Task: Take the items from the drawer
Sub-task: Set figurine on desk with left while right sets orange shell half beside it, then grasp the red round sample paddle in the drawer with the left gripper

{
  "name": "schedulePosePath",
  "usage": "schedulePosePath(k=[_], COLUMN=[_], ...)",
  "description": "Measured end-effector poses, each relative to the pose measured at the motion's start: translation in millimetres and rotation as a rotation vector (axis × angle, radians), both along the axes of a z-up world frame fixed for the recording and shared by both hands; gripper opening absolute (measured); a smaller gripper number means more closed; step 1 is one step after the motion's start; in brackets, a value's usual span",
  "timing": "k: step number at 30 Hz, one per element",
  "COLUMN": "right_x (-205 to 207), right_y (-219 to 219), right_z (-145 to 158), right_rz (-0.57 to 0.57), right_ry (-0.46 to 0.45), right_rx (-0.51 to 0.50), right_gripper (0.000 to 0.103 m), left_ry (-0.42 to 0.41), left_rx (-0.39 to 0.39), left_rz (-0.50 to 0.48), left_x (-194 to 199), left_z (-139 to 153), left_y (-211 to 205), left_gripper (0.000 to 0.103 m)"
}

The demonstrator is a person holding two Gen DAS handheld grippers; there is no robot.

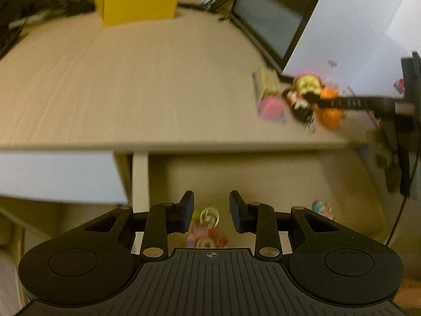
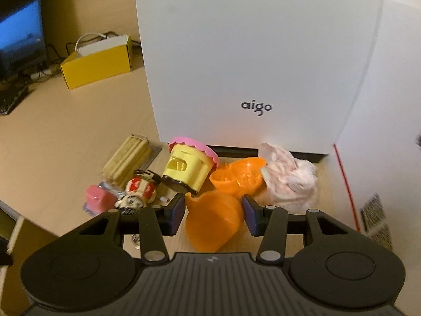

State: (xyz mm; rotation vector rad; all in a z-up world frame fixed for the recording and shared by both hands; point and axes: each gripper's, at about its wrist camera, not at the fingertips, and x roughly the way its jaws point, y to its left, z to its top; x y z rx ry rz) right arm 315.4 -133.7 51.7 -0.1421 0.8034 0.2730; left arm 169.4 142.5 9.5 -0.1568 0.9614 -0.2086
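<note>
Right hand-held gripper pinches a soft orange plastic cup above the pale wooden counter; left hand-held gripper spread, empty, over the open drawer at 6 o'clock

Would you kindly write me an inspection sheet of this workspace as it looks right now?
Surface: pale wooden desk; open drawer below its front edge.
Job's things: small toys in the drawer; on the desk, yellow toy cup, orange shell halves, pink block, stick pack, pale crumpled bag.
Clutter: yellow box, white case.
Grippers: left gripper open above the drawer; right gripper around one orange half, contact unclear.
Cables: white cable in the yellow box.
Surroundings: monitor lit.
</note>
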Motion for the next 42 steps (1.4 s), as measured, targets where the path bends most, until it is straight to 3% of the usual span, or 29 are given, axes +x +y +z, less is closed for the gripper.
schedulePosePath(k=[3,5,7,12,19,24,28,29,36,40,42], right_x=[3.7,0.9,-7.3,-27.4,-40.5,-60.1,-72.3,-73.9,-79.7,-77.7,-79.7], right_y=[0.3,1.4,1.9,-11.4,-36.6,-29.5,-19.0,-16.6,-12.0,-15.5,-21.0], right_z=[-3.5,0.1,9.8,45.2,55.5,40.9,22.3,18.8,4.1,-3.3,-7.7], right_rz=[0.043,0.058,0.074,0.062,-0.077,-0.052,-0.015,-0.007,0.026,-0.016,-0.033], right_ry=[-0.011,-0.039,-0.095,-0.151,-0.014,0.04,0.075,0.089,0.15,0.181,0.192], right_rx=[0.022,0.016,0.013,0.111,0.135,0.098,0.075,0.072,0.064,0.064,0.069], right_gripper=[0.047,0.054,0.064,0.073,0.075,0.076,0.076,0.076,0.077,0.077,0.077], left_ry=[0.02,0.023,0.022,0.047,0.108,0.141,0.253,0.257,0.44,0.645,0.7], left_rx=[-0.009,-0.012,-0.012,0.031,0.085,0.092,0.078,0.138,0.26,0.205,0.214], left_rz=[0.007,0.008,0.0,-0.053,-0.119,-0.098,-0.156,-0.147,-0.34,-0.356,-0.341], left_x=[-8.1,-11.4,-13.3,-14.5,-11.1,-2.9,7.2,8.8,17.8,34.0,40.4], left_z=[-4.1,-3.7,-3.6,-9.0,-17.4,-18.1,-27.9,-30.6,-59.8,-88.1,-98.5], left_y=[3.2,3.2,2.3,-4.0,-13.8,-5.1,-11.1,-14.9,-48.1,-49.4,-49.4], left_gripper=[0.032,0.032,0.032,0.032,0.032,0.032,0.032,0.032,0.032,0.029,0.028])
